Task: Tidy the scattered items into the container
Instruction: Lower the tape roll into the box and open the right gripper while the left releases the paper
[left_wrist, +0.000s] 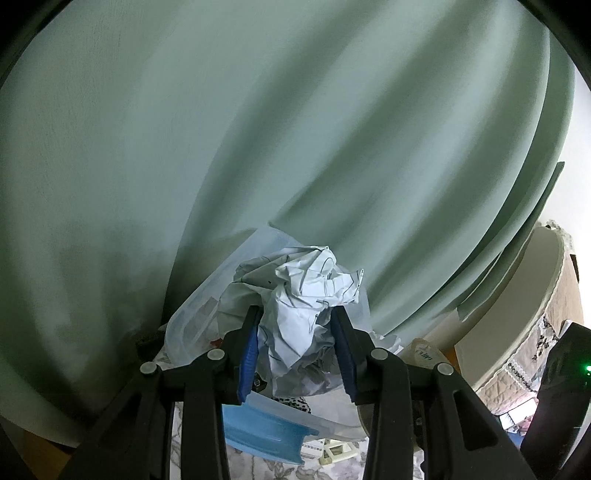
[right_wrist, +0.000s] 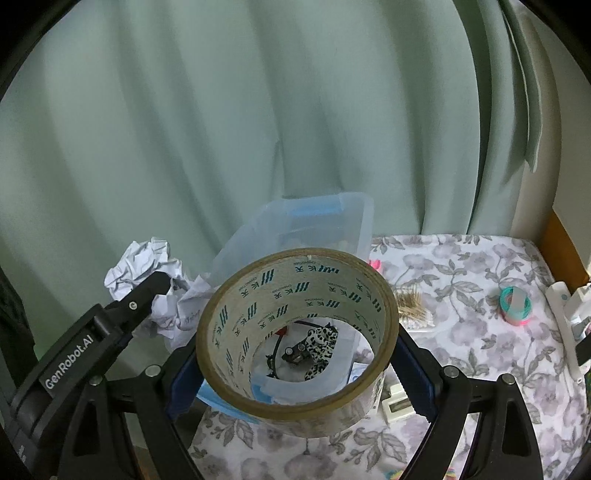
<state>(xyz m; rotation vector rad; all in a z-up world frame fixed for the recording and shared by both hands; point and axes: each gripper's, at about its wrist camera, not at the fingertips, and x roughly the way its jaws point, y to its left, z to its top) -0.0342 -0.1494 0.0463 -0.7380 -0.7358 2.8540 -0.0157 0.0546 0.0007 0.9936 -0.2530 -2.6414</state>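
A pale green curtain (right_wrist: 184, 129) hangs behind everything, and in front of it a bed or table covered in a flowered cloth (right_wrist: 461, 332) carries the work. At the cloth's back left edge, hard against the curtain, stands the clear plastic container (right_wrist: 314, 218), its blue lid (left_wrist: 266, 432) lying under or beside it (which, I cannot tell); a spotted soft toy and some dark oddments already lie inside. The right gripper (right_wrist: 297, 332) pinches a broad roll of packing tape (right_wrist: 295, 332) across its outer wall, jaws spread wide to span it, and the roll hangs just before the container's near rim. It is stiff, fairly light and smooth-sided, so it could swivel in the pads; a hold across the full width of the ring, as here, seems the safest. The left gripper (left_wrist: 295, 350) is closed on a crumpled ball of paper (left_wrist: 306, 295), the blue pads sunk into its sides, and carries it at the container's left side, near the cloth's left edge. The paper is very light and soft, yields under pressure, and can be taken anywhere. Still loose towards the right edge are a small pastel tape roll (right_wrist: 515, 301) and, nearer the container, a heap of toothpicks (right_wrist: 410, 302).
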